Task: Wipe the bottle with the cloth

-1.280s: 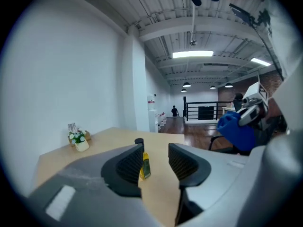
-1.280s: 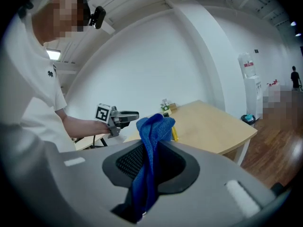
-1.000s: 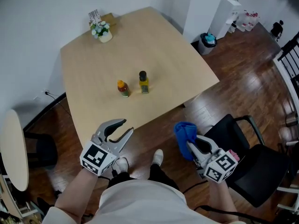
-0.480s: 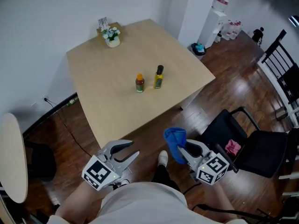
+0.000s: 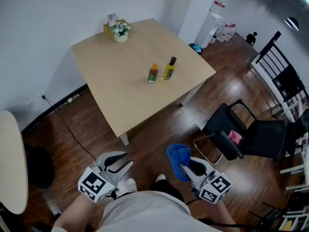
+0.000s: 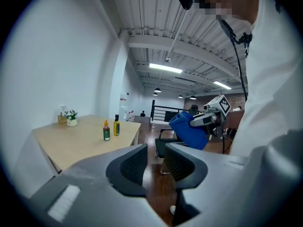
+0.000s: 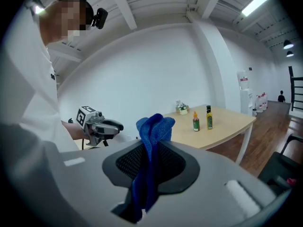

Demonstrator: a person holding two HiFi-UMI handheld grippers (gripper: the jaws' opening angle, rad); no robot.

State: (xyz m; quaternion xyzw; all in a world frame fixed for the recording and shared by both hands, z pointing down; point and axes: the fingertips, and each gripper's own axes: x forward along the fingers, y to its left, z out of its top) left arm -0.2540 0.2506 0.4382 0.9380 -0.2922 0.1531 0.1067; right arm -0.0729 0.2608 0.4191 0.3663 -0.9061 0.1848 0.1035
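Down by the person's waist, the left gripper (image 5: 126, 159) is empty. Its jaws have just been closing and stand nearly together, with only a thin slit between the pads (image 6: 135, 164) and nothing in there. Right gripper (image 5: 187, 168), just beside it, is clamped on a blue microfibre cloth (image 5: 177, 154). The cloth bunches up past the jaw tips, and in the right gripper view it hangs down between the pads.

Both grippers sit over dark wooden floor (image 5: 159, 129), well short of the table and pointing roughly toward it. Off to the right there's a black office chair (image 5: 219, 127) with a pink item (image 5: 234, 137) on the seat. At the left edge you get a bit of a pale round tabletop (image 5: 9, 153).

Further out is the light wooden square table (image 5: 106, 76). Two bottles stand upright near its middle, just beside each other but not touching: a small green-labelled bottle with an orange cap (image 5: 152, 74) and a yellow bottle with a black cap (image 5: 169, 68). At the far corner, by the white wall, sits a little white pot of flowers (image 5: 120, 33).
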